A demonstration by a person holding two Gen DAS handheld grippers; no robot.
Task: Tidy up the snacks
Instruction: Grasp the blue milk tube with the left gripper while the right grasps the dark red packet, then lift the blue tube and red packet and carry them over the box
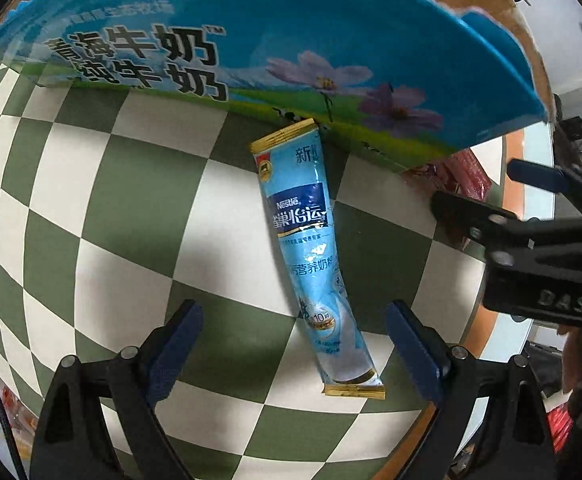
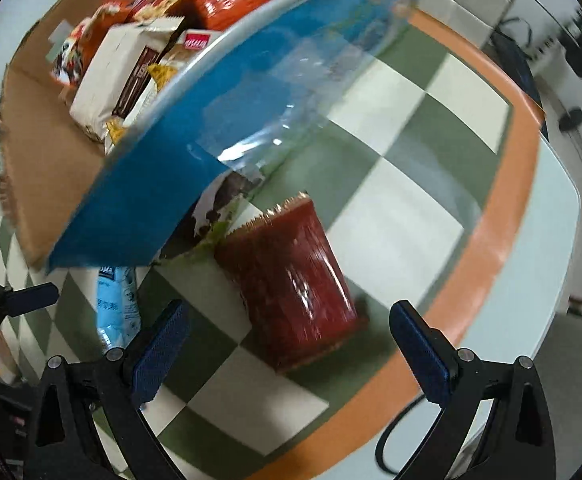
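The light-blue Nestlé stick sachet (image 1: 315,256) is lying flat on the checked tablecloth (image 1: 131,184), long axis running near to far, its far gold-sealed end reaching the blue milk carton (image 1: 291,40). The left gripper (image 1: 293,354) is hanging over it, jaws apart, touching nothing. The right gripper (image 2: 289,354) is standing wide over a red packet (image 2: 291,280). The carton is holding assorted snack packs (image 2: 131,64).

The right gripper (image 2: 291,344) is hanging with its jaws wide apart over a red packet (image 2: 291,280) that is lying on the checkered table (image 2: 403,208), near its orange edge. A blue carton flap (image 2: 195,160) is reaching over the packet's far end. Behind it, snack bags (image 2: 139,60) are filling the cardboard box (image 2: 39,152).
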